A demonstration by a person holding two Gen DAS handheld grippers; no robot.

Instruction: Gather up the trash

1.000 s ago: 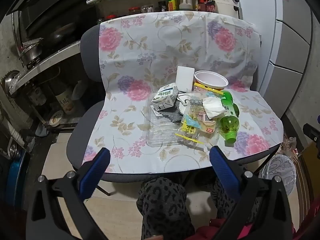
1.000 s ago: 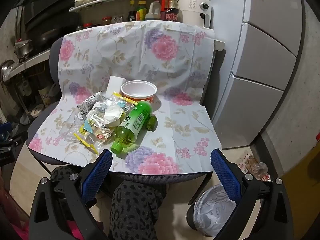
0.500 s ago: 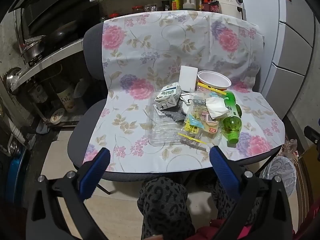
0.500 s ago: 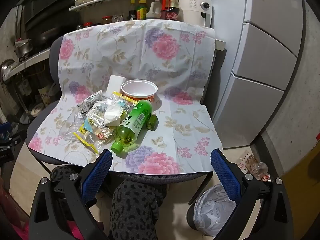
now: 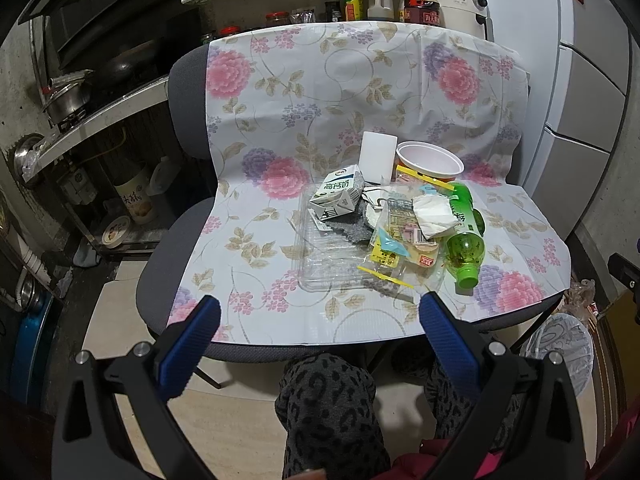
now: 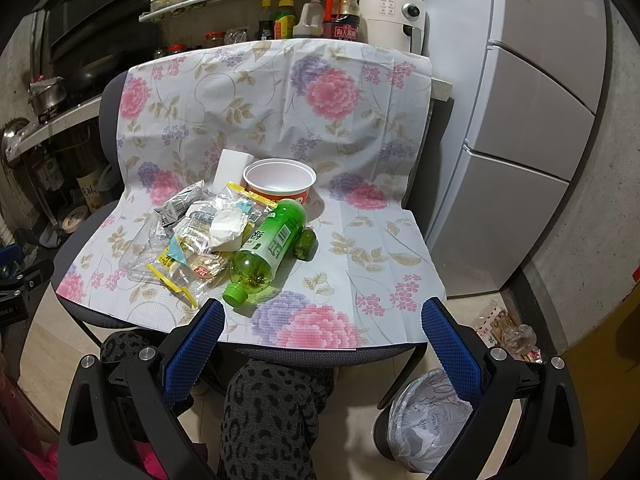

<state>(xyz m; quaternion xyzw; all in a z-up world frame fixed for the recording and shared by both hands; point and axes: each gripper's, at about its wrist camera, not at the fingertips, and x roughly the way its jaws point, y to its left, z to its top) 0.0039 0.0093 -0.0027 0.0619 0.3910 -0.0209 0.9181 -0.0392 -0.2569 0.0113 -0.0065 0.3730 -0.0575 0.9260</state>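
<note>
The trash lies heaped on a chair [image 5: 188, 216] whose seat and back are draped in a flowered cloth [image 5: 352, 92], probably spread there to keep crumbs and drips off the upholstery and to give one plain surface to pick from. The pile sits a little right of the seat's middle: a milk carton [image 5: 338, 196] rests on the far edge of a clear tray [image 5: 328, 256], wrappers [image 5: 400, 236] and a crumpled tissue [image 5: 434, 212] overlap beside it, and a green bottle [image 6: 268, 248] lies on its side at the pile's right edge, cap toward the person. Behind stand a red bowl [image 6: 280, 184] and a white cup [image 5: 376, 156], upright and touching or nearly so. A small dark green round thing [image 6: 305, 243] lies against the bottle; what it is cannot be told. The left gripper [image 5: 320, 320] and right gripper [image 6: 324, 322] both hang short of the seat's front edge, fingers spread wide and holding nothing, apparently poised to choose a first piece. A bin [image 6: 428, 432] lined with a white bag stands on the floor under the seat's right front corner, near the right gripper, so the bottle looks the easiest first grab for that side.
</note>
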